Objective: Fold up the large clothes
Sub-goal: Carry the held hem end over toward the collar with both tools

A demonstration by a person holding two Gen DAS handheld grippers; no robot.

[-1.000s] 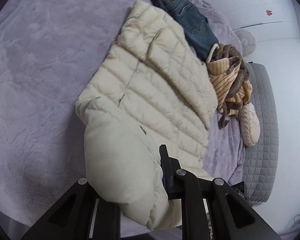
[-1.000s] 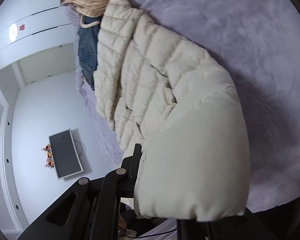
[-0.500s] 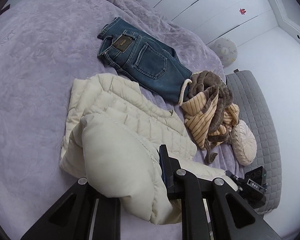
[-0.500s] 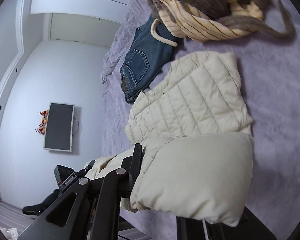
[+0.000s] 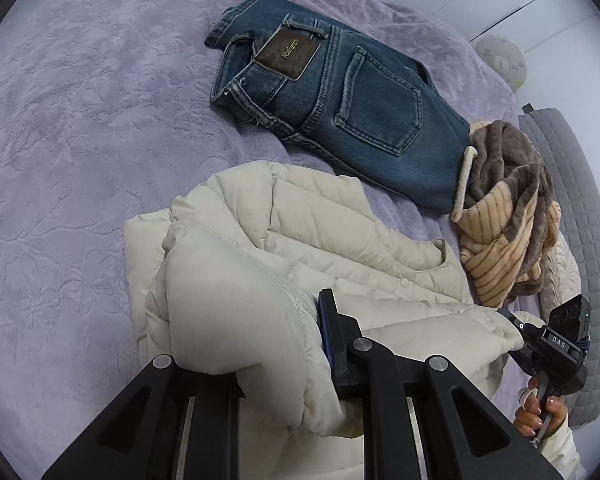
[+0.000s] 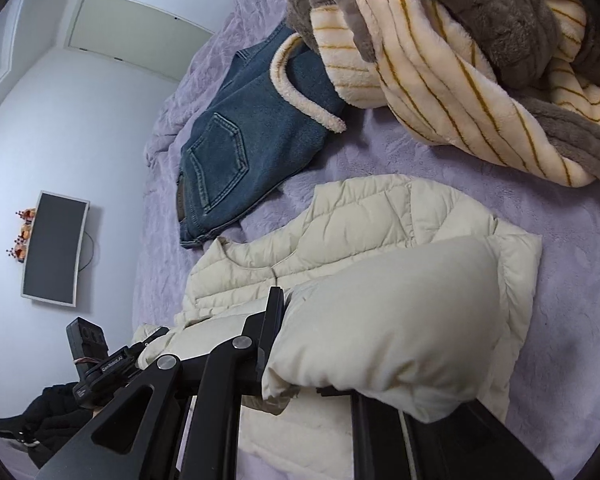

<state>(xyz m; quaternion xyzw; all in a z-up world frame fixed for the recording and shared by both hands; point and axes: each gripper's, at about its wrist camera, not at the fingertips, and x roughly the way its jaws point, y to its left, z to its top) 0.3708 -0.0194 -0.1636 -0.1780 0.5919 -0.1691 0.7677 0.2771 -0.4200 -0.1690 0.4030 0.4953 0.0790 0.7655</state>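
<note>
On the purple bed cover (image 5: pixel 80 128), both grippers' fingers (image 5: pixel 332 332) pinch the cream puffer jacket (image 5: pixel 308 232) beside folded jeans (image 5: pixel 340 108).

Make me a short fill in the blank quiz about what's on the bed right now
1. Both claws, left and right, are shut on the cream ____.
2. The folded jeans show a back ____ facing up.
3. The bedspread under the clothes is ____ in colour.
4. The striped fleece has a loop lying on the ____.

Missing words: jacket; pocket; purple; jeans
</note>
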